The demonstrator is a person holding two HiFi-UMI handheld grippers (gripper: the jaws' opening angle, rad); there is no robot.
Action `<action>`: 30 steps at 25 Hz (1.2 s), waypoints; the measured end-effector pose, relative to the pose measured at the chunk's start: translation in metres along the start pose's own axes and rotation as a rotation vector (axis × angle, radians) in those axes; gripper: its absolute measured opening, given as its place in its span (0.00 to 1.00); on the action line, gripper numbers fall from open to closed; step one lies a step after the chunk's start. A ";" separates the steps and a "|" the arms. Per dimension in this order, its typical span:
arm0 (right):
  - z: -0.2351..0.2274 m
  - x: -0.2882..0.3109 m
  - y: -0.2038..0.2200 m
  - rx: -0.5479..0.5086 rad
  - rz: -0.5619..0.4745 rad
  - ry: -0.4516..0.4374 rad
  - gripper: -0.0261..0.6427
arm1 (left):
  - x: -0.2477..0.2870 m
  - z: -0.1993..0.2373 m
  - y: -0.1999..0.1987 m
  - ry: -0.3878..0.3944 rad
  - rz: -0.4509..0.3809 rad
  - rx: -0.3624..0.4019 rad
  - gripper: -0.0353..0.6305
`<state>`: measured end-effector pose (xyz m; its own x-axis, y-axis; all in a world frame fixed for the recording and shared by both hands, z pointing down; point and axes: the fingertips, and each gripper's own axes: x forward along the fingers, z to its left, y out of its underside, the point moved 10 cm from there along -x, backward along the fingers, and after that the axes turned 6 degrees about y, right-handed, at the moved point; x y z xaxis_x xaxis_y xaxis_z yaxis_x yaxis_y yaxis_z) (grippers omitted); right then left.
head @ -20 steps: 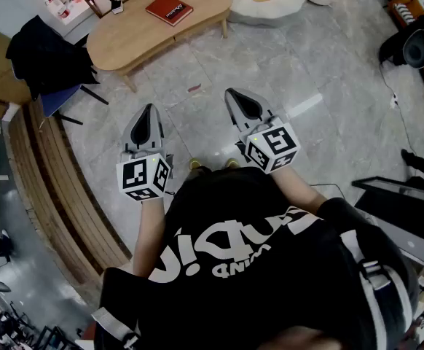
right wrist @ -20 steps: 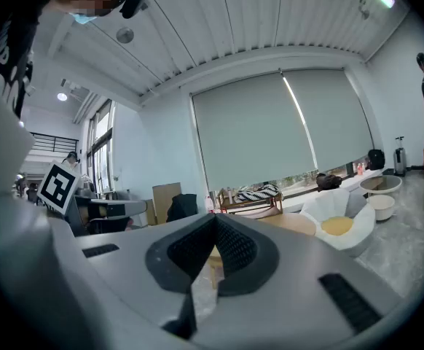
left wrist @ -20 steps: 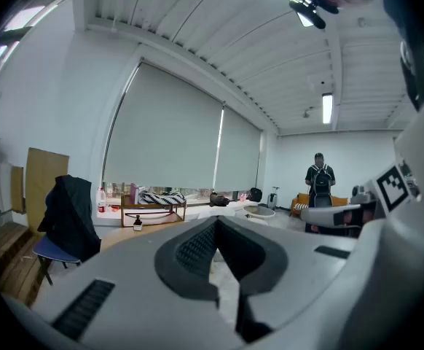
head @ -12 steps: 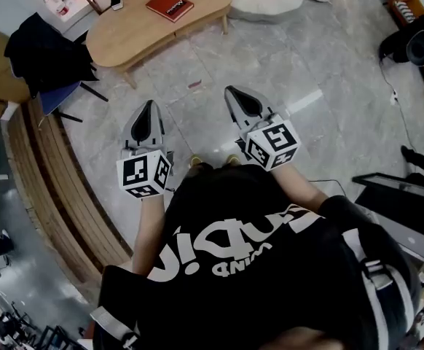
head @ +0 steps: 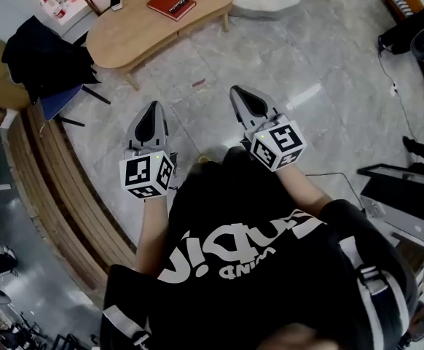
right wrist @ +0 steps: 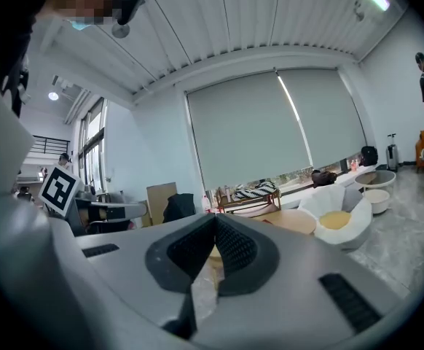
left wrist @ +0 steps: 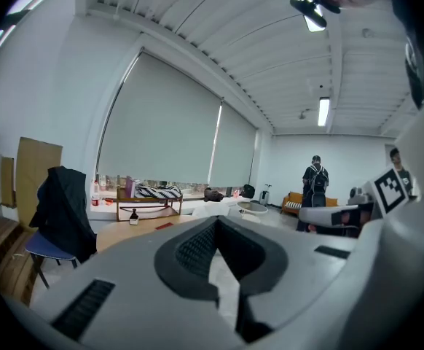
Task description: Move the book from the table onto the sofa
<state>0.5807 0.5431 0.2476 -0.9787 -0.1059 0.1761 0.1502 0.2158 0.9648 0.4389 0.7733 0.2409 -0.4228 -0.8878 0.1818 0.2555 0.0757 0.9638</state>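
Seemingly marble floor (head: 328,64), curved wooden table (head: 135,35), red book (head: 171,4)

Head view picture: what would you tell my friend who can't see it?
Seen from above, a person in a black shirt holds the left gripper and the right gripper, both shut and empty, above a grey floor. Ahead, a red book lies on a wooden table.

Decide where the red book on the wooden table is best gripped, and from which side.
Probably the book's edge facing the right claw, coming in low over the table's near rim. It lies flat and closed, so only a thin edge offers a pinch, and that edge sits nearest the rim. The claw, shut now, must open first.
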 end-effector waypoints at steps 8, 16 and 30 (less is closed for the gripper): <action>0.002 0.014 0.001 -0.013 -0.001 0.043 0.04 | 0.013 0.026 -0.002 0.021 0.006 0.000 0.06; -0.013 0.045 -0.002 -0.011 -0.014 0.050 0.04 | 0.045 0.040 -0.009 0.028 -0.009 0.003 0.06; -0.046 0.130 -0.017 -0.011 -0.002 0.006 0.04 | 0.110 0.081 -0.024 -0.017 -0.001 -0.012 0.06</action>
<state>0.4572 0.4808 0.2627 -0.9781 -0.1125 0.1753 0.1498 0.2051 0.9672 0.3161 0.7100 0.2533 -0.4380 -0.8798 0.1846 0.2652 0.0697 0.9617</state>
